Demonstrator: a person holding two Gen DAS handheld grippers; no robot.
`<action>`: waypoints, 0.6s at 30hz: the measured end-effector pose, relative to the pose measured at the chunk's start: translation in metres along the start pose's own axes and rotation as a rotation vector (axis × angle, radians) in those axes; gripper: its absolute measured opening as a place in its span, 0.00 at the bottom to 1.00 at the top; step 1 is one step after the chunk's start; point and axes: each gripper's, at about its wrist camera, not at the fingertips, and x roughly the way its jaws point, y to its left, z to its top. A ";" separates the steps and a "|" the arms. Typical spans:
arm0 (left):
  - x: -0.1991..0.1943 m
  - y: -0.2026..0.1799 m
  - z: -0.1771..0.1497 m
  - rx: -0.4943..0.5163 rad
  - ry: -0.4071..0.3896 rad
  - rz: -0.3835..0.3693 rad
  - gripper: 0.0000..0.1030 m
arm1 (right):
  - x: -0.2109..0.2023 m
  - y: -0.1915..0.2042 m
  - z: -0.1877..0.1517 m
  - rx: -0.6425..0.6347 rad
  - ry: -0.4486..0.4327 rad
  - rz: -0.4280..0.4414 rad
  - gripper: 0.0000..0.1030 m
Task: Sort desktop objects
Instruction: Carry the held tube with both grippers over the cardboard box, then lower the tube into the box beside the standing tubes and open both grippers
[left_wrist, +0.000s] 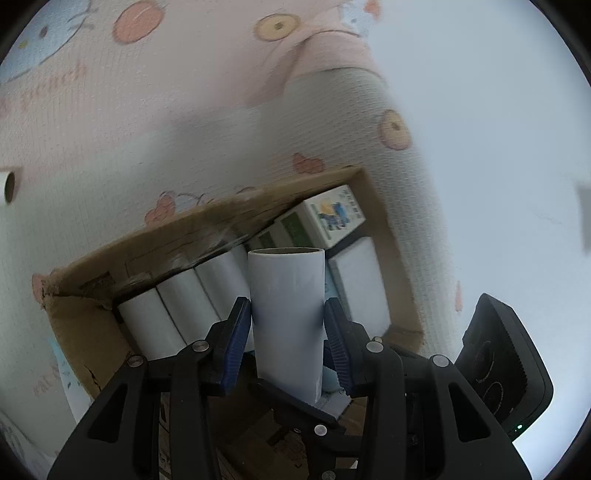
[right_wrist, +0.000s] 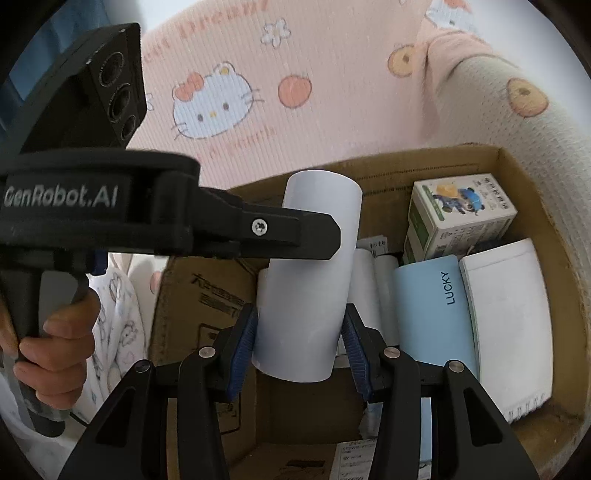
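Observation:
My left gripper (left_wrist: 288, 328) is shut on a white paper roll (left_wrist: 286, 314), held above an open cardboard box (left_wrist: 391, 258). My right gripper (right_wrist: 301, 332) is shut on a white paper roll (right_wrist: 306, 295) over the same box (right_wrist: 532, 206). In the right wrist view the left gripper's black body crosses in front of that roll's upper part; whether both grippers hold one roll I cannot tell. Several white rolls (left_wrist: 177, 306) lie side by side in the box. A green-and-white carton (right_wrist: 461, 210), a light blue "LUCKY" booklet (right_wrist: 432, 314) and a white pad (right_wrist: 509, 325) lie in the box.
The box sits on a pink and cream Hello Kitty cloth (right_wrist: 258, 92). Another roll (left_wrist: 9, 186) lies on the cloth at the far left of the left wrist view. The right gripper's black camera body (left_wrist: 506, 358) shows at lower right there. A hand (right_wrist: 55, 350) holds the left handle.

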 end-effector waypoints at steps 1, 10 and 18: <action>0.004 0.003 0.001 -0.024 0.013 0.009 0.44 | 0.003 -0.002 0.001 0.002 0.014 0.007 0.42; 0.028 0.022 0.009 -0.125 0.069 0.056 0.43 | 0.031 -0.010 0.002 0.040 0.092 0.017 0.42; 0.041 0.025 0.014 -0.133 0.076 0.117 0.43 | 0.050 -0.015 0.010 0.049 0.160 0.001 0.41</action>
